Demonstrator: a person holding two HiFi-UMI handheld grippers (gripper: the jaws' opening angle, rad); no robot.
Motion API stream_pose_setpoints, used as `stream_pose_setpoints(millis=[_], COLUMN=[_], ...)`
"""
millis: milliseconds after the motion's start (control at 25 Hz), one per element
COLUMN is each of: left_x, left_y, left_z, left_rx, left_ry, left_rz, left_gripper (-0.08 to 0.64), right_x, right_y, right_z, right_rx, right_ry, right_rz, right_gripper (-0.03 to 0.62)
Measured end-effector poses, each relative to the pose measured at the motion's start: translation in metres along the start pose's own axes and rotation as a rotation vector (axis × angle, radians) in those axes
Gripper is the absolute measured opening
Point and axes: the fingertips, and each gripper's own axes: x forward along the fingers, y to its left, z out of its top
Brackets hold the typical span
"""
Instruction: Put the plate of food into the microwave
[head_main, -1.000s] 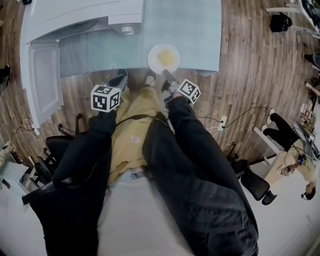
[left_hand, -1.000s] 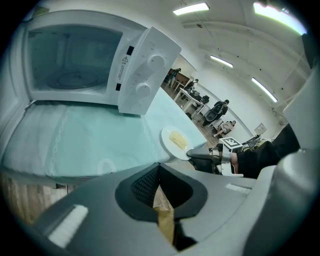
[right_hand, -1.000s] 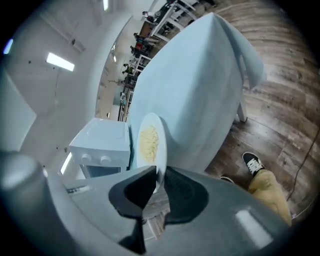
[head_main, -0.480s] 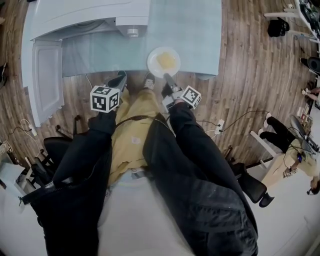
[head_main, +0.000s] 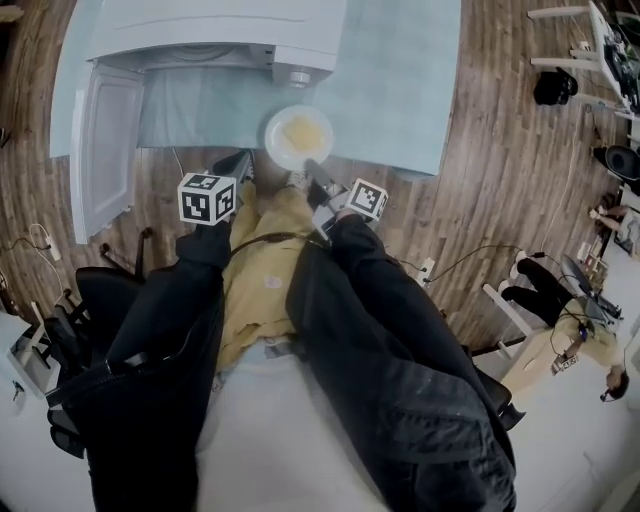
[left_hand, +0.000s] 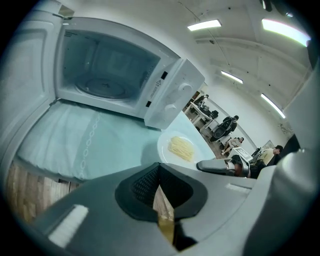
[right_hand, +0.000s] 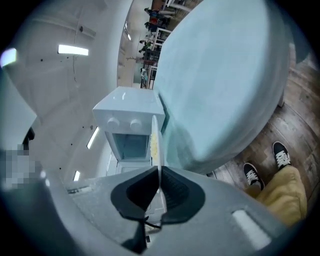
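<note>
A white plate (head_main: 298, 135) with yellow food hangs over the near edge of the light blue table (head_main: 400, 70), right in front of the white microwave (head_main: 220, 30). My right gripper (head_main: 312, 168) is shut on its near rim. In the right gripper view the plate (right_hand: 155, 137) runs edge-on out of the pinched jaws toward the microwave (right_hand: 131, 117). My left gripper (head_main: 243, 160) hovers at the table edge to the plate's left, shut and empty. In the left gripper view the microwave cavity (left_hand: 105, 75) gapes, with the plate (left_hand: 181, 148) to its right.
The microwave door (head_main: 105, 140) swings out to the left past the table's edge. Black chairs (head_main: 85, 300) stand on the wooden floor at the left. Cables (head_main: 450, 262) and a person (head_main: 575, 335) are at the right. My shoes (right_hand: 280, 152) are below the table.
The right gripper's jaws came together on the plate's rim, and the plate has moved left, from right of the microwave's knob to directly in front of it. The left gripper kept its place.
</note>
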Motion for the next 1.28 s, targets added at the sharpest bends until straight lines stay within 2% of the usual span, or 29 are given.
stream_pose_setpoints(millis=[200, 440, 640, 880, 1280], left_x=[-0.015, -0.043, -0.06, -0.061, -0.068], left_y=[0.028, 0.059, 0.088, 0.105, 0.124], left_z=[0.007, 0.014, 0.015, 0.031, 0.028], left_rx=[-0.051, -0.087, -0.114, -0.12, -0.126], left_ry=[-0.04, -0.1, -0.126, -0.121, -0.104], left_rz=[0.044, 0.088, 0.104, 0.089, 0.075], left_gripper=[-0.005, -0.005, -0.005, -0.005, -0.005], right_x=[0.054, 0.114, 0.16, 0.206, 0.267], right_y=[0.03, 0.07, 0.086, 0.1, 0.12], right_z=[-0.018, -0.034, -0.042, -0.026, 0.002], right_rx=[-0.022, -0.025, -0.003, 0.03, 0.078], right_ry=[0.099, 0.14, 0.127, 0.098, -0.02], right_rz=[0.037, 0.091, 0.108, 0.089, 0.114], right_gripper=[0.009, 0.011, 0.011, 0.011, 0.011])
